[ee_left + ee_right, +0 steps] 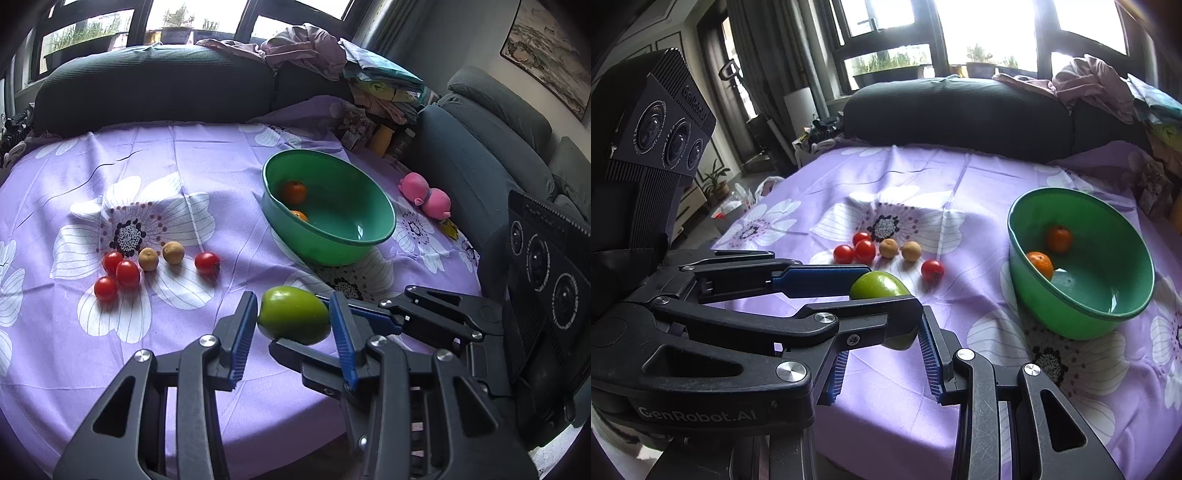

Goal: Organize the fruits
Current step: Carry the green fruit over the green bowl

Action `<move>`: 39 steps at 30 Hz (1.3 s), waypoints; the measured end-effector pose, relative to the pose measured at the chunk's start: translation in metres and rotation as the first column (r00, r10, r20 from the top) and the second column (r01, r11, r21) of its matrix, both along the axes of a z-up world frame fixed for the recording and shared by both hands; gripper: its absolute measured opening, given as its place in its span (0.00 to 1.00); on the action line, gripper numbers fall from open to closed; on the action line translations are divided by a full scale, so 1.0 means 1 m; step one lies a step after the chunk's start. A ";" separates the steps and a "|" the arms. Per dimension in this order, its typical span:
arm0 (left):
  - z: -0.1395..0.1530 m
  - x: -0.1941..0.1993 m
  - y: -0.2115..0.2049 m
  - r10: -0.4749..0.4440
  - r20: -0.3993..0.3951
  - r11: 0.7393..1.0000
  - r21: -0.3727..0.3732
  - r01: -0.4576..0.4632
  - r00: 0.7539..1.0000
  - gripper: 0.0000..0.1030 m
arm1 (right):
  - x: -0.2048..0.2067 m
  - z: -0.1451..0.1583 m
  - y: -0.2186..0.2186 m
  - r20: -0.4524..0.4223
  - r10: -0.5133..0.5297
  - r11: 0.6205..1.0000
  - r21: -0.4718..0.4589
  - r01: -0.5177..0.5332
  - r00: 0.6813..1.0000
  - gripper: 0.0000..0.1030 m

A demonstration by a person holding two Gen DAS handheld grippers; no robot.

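Observation:
A green fruit (293, 314) sits between the blue pads of both grippers, a little above the purple flowered cloth (207, 155). My left gripper (293, 317) has a pad on each side of it. My right gripper (886, 328) comes in from the right, with one finger under the fruit (879, 286) and one behind it. A green bowl (369, 236) holds two oranges (294, 192). Several red tomatoes (127, 273) and two small tan fruits (173, 252) lie on the cloth to the left.
A pink soft toy (424, 194) lies right of the bowl. Dark sofa cushions (155, 88) and piled clothes (314, 48) stand behind the cloth. The cloth's front edge drops away just below the grippers.

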State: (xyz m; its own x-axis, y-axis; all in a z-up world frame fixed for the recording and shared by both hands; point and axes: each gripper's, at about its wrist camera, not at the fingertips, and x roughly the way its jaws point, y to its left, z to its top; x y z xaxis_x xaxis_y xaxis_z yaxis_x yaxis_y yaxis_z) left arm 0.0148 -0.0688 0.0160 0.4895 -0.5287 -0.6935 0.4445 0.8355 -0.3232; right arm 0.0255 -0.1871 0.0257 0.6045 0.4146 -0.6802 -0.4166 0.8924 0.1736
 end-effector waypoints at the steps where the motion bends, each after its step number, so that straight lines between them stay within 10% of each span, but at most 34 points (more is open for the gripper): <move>1: 0.001 0.002 -0.002 -0.002 0.001 1.000 -0.001 0.002 1.000 0.39 | 0.000 0.001 -0.001 0.003 -0.003 1.000 0.000 0.003 1.000 0.37; 39: 0.002 0.083 -0.087 -0.153 0.024 0.988 0.001 0.153 0.988 0.40 | 0.061 0.004 -0.075 0.033 -0.174 0.984 -0.019 0.175 0.984 0.37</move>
State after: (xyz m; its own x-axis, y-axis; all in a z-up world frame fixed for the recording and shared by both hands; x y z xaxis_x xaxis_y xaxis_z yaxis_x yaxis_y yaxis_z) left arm 0.0975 -0.1556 0.0181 0.4191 -0.5991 -0.6822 0.5743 0.7569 -0.3119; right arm 0.0869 -0.2620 0.0299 0.6874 0.2863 -0.6675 -0.2592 0.9552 0.1427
